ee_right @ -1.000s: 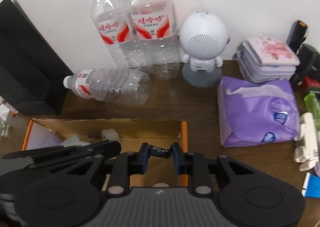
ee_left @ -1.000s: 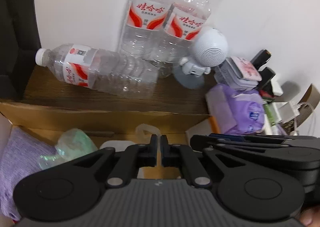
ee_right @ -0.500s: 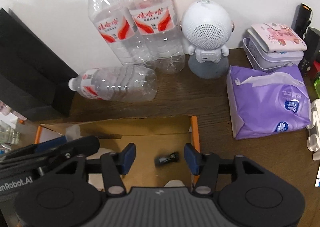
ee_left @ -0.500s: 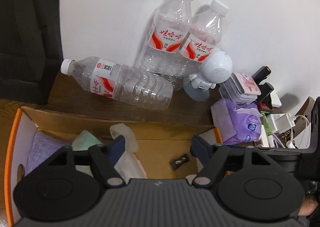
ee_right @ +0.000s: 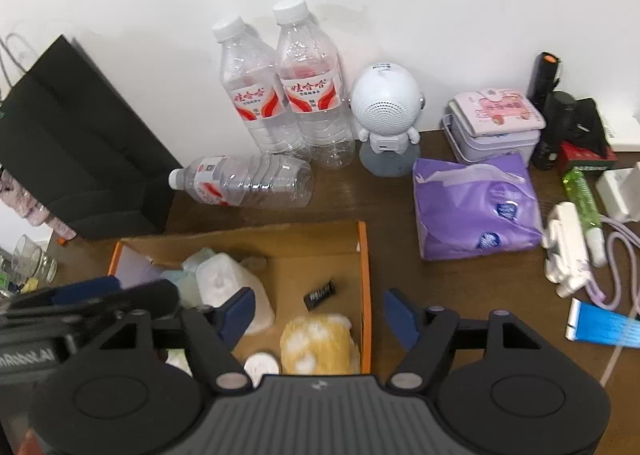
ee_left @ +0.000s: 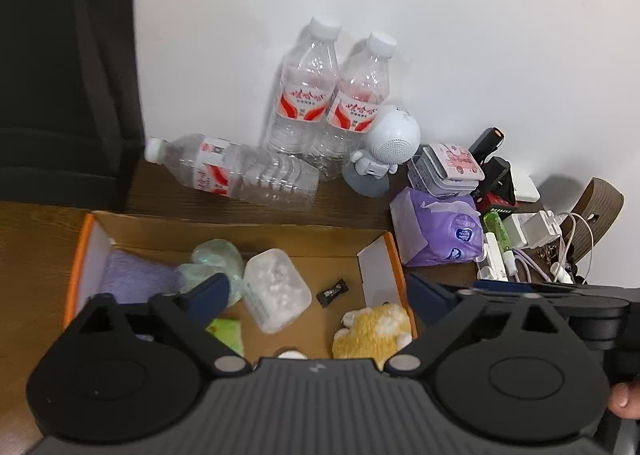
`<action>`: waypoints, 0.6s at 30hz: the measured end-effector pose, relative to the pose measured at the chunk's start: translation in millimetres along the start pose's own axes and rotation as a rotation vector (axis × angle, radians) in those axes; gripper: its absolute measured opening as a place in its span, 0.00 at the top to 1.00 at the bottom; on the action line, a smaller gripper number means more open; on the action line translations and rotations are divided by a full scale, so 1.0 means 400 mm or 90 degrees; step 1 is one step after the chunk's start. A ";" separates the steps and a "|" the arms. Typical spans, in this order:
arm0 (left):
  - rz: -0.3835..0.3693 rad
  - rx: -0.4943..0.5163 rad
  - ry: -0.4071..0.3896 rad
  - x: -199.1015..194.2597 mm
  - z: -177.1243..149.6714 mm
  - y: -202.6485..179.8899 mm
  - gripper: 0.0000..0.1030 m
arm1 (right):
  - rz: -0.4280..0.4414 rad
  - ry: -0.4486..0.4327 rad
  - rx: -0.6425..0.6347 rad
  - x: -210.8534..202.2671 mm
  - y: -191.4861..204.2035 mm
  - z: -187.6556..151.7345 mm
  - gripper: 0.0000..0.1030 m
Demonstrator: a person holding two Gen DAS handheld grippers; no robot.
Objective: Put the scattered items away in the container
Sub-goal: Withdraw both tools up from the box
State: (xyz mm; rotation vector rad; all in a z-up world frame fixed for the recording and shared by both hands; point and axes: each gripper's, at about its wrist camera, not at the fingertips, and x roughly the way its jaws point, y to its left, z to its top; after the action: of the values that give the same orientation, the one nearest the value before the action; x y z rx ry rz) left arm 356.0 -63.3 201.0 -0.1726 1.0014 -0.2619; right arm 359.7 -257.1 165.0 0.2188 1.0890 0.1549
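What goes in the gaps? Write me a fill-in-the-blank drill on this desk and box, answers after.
1. The small black packet lies inside the cardboard ____.
2. Two water bottles stand upright by the wall; a third bottle lies on its ____.
3. Both the left gripper and the right gripper have their jaws ____.
4. The purple tissue pack sits on the desk, ____ the box.

Answers: box; side; open; outside
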 end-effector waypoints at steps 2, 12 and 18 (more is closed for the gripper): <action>0.025 0.018 -0.004 -0.037 -0.017 -0.007 0.00 | -0.007 0.004 -0.010 -0.031 0.013 -0.021 0.27; 0.163 0.045 -0.024 -0.190 -0.165 0.070 0.00 | -0.031 0.013 -0.050 -0.136 0.085 -0.162 0.20; 0.219 0.054 -0.070 -0.262 -0.256 0.074 0.00 | -0.022 -0.023 -0.082 -0.163 0.159 -0.246 0.18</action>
State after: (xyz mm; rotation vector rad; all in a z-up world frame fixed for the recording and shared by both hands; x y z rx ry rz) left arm 219.9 -6.4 223.5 0.0630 0.8916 0.0189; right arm 241.2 -201.0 193.2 0.0874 1.0420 0.1891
